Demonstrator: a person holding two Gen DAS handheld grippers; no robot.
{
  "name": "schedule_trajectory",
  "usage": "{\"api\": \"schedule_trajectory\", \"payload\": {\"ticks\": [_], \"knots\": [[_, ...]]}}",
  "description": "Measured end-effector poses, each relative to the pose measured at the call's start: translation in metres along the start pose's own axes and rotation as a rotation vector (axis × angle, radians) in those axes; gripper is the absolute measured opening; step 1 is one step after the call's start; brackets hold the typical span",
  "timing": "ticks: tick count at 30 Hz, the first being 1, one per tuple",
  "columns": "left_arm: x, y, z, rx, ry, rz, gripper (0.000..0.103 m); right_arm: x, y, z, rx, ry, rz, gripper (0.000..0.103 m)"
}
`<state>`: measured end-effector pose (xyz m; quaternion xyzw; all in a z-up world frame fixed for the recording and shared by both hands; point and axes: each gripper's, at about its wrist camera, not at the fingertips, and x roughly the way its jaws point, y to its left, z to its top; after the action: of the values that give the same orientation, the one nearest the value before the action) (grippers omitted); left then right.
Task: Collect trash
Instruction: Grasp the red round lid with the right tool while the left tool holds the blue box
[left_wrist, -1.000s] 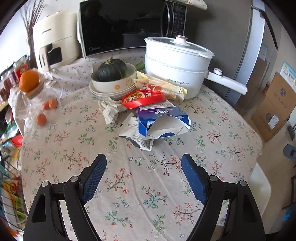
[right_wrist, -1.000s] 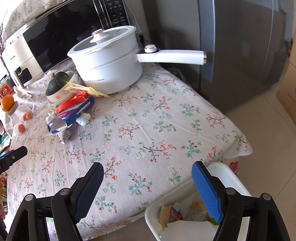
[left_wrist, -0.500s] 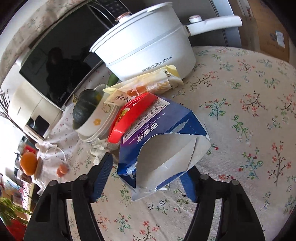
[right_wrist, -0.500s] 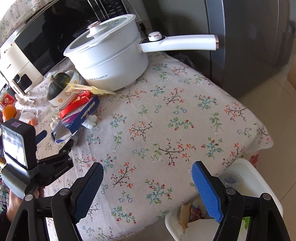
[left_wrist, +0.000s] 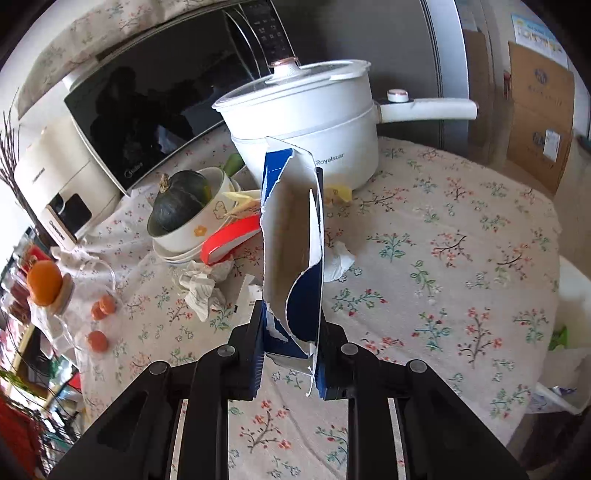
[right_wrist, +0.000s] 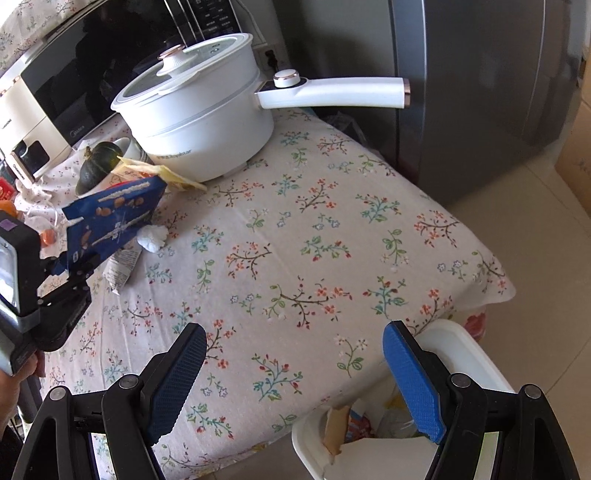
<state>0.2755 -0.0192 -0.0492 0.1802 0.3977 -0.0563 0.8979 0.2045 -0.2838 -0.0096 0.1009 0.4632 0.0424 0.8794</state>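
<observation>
While the left tongs (left_wrist: 290, 354) close on the torn blue carton (left_wrist: 291, 254), we keep the right tongs (right_wrist: 293, 380) spread wide and empty.

We see the carton squeezed flat between the left pads, standing up from them on edge, lifted off the floral tablecloth (left_wrist: 424, 258) in front of the white pot (left_wrist: 306, 125). Crumpled paper (left_wrist: 201, 284), a white tissue wad (right_wrist: 152, 237) and a red wrapper (left_wrist: 229, 240) lie on the cloth beyond it. Our right tongs hang over the table's near corner, above the white bin (right_wrist: 458, 354) with scraps inside, well apart from the carton.
</observation>
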Motion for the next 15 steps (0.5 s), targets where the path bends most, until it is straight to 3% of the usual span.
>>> {"api": "schedule_trajectory", "payload": {"ticks": [7, 15], "knots": [[-0.056, 0.021, -0.023, -0.242, -0.018, -0.156, 0.022, -0.007, 0.009, -0.009, -0.036, -0.011, 0.002, 0.083], [-0.104, 0.053, -0.063, -0.437, -0.057, -0.122, 0.022, -0.014, 0.014, -0.028, -0.082, -0.018, -0.026, 0.083]]}}
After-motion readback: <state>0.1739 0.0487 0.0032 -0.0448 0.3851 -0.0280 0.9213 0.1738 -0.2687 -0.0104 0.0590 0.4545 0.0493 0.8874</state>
